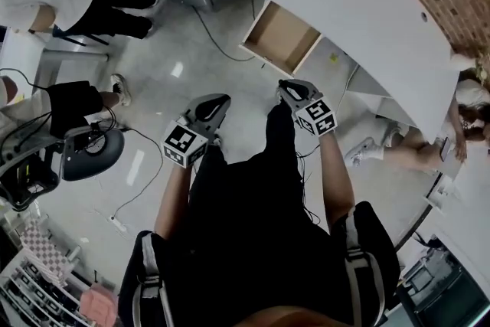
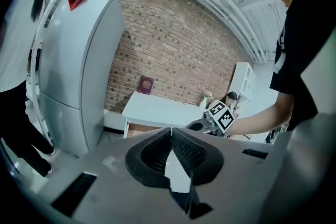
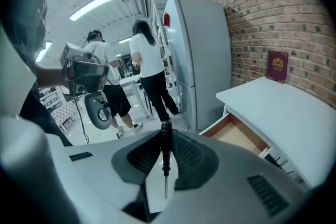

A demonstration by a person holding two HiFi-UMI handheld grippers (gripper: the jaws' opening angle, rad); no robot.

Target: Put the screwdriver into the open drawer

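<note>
My right gripper [image 3: 166, 139] is shut on a screwdriver [image 3: 166, 150] with a black handle; its thin shaft points back toward the camera. In the head view the right gripper [image 1: 291, 91] is held in the air a short way in front of the open drawer [image 1: 281, 37] of the white desk [image 1: 375, 27]. The drawer [image 3: 237, 135] shows a bare wooden bottom at the right of the right gripper view. My left gripper [image 2: 171, 136] is shut with nothing between its jaws. It hangs to the left [image 1: 215, 105], above the floor.
A grey fridge [image 2: 79, 65] stands left of the desk against the brick wall. A dark red book [image 3: 276, 66] leans on the desk's far end. Cables [image 1: 138, 188] run over the floor. Two people [image 3: 149, 68] stand at the far benches; another sits by the desk [image 1: 429, 149].
</note>
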